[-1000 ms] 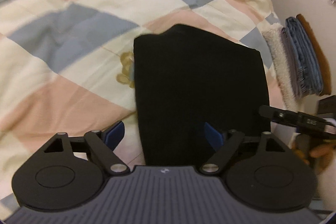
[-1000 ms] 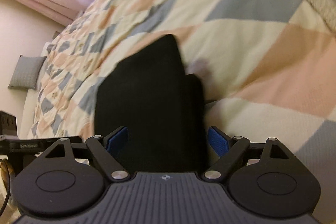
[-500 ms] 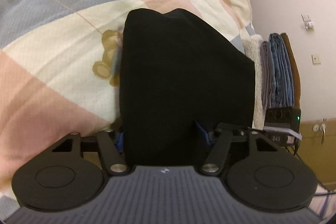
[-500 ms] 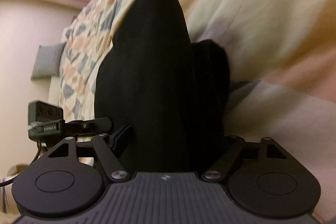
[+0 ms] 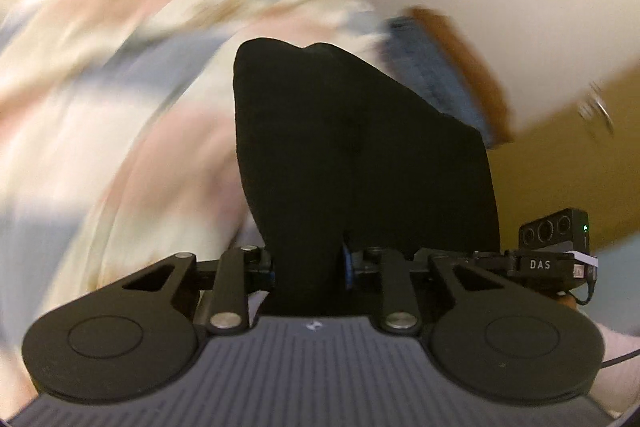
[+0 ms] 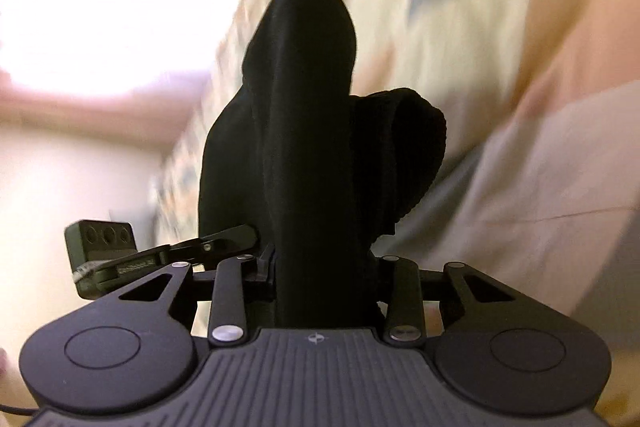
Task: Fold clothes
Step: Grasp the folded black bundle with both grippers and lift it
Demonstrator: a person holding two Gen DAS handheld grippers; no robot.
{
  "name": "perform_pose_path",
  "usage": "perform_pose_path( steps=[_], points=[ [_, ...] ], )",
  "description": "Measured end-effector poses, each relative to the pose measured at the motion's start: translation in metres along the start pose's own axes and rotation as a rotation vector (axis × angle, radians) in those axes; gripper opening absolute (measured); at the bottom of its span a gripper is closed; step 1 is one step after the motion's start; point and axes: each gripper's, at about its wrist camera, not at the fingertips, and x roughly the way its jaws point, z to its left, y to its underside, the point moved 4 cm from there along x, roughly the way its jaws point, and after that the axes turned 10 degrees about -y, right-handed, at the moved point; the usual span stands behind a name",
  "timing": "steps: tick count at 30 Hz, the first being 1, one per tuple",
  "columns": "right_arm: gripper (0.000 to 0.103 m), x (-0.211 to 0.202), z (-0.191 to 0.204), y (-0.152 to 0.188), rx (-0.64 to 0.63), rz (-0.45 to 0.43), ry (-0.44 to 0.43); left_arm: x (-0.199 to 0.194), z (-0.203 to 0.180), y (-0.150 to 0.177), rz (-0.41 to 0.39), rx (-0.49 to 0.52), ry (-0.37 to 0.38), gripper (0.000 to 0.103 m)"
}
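Left tool (image 5: 308,267), right tool (image 6: 324,267) both clenched on black garment (image 5: 360,155); "DAS" label (image 5: 540,264) legible.

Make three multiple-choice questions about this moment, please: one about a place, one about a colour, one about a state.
1. Where does the stack of folded clothes show in the left wrist view?
A. up and to the right, beyond the held garment
B. at the bottom left
C. between the jaws

2. What colour is the garment that is held?
A. white
B. black
C. red

3. How is the right gripper?
A. wide open
B. out of view
C. closed on the garment

Answers: 1 A, the blue and brown folds lie past the garment's right shoulder. 2 B, the cloth is black in both views. 3 C, the jaws pinch the cloth, as the left gripper does.
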Motion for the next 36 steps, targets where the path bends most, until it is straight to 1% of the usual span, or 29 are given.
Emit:
perform_pose_path(
  steps=[3, 8, 9, 11, 13, 15, 17, 20, 23, 27, 29, 30, 32, 35, 36],
  points=[
    [0.035, -0.035, 0.027, -0.027, -0.011, -0.201, 0.02, 0.004, -0.047, -0.07, -0.033, 0.205, 0.076, 0.023],
    [0.035, -0.098, 0.073, -0.072, -0.029, -0.536, 0.054, 0.025, -0.147, -0.189, -0.129, 0.546, 0.22, 0.024],
    [0.035, -0.111, 0.082, -0.081, -0.033, -0.603, 0.061, 0.033, -0.167, -0.209, -0.141, 0.597, 0.244, 0.024],
    [0.035, -0.137, 0.1, -0.098, -0.04, -0.736, 0.074, 0.05, -0.2, -0.244, -0.143, 0.664, 0.284, 0.024],
    [0.035, -0.158, 0.104, -0.122, -0.009, -0.834, 0.091, 0.074, -0.23, -0.273, -0.125, 0.712, 0.309, 0.024],
    [0.035, -0.172, 0.099, -0.142, 0.041, -0.902, 0.099, 0.101, -0.256, -0.296, -0.101, 0.768, 0.314, 0.024],
    [0.035, -0.183, 0.087, -0.159, 0.108, -0.953, 0.091, 0.124, -0.275, -0.308, -0.063, 0.814, 0.31, 0.024],
    [0.035, -0.186, 0.06, -0.175, 0.24, -0.994, 0.047, 0.156, -0.29, -0.318, -0.013, 0.873, 0.285, 0.025],
    [0.035, -0.18, 0.036, -0.183, 0.353, -1.006, 0.013, 0.18, -0.296, -0.322, 0.03, 0.916, 0.264, 0.025],
    [0.035, -0.163, 0.013, -0.188, 0.458, -1.012, -0.013, 0.209, -0.294, -0.331, 0.085, 0.932, 0.247, 0.026],
    [0.036, -0.16, 0.003, -0.192, 0.505, -1.01, -0.034, 0.22, -0.289, -0.332, 0.102, 0.945, 0.241, 0.028],
    [0.036, -0.157, -0.002, -0.193, 0.519, -1.006, -0.039, 0.223, -0.283, -0.332, 0.107, 0.946, 0.241, 0.028],
    [0.038, -0.153, -0.012, -0.197, 0.505, -0.978, -0.027, 0.234, -0.274, -0.334, 0.116, 0.938, 0.237, 0.032],
    [0.045, -0.16, -0.007, -0.191, 0.406, -0.958, 0.034, 0.245, -0.263, -0.34, 0.113, 0.889, 0.247, 0.031],
    [0.049, -0.164, -0.005, -0.188, 0.371, -0.953, 0.055, 0.243, -0.261, -0.342, 0.101, 0.881, 0.257, 0.03]
  ],
)
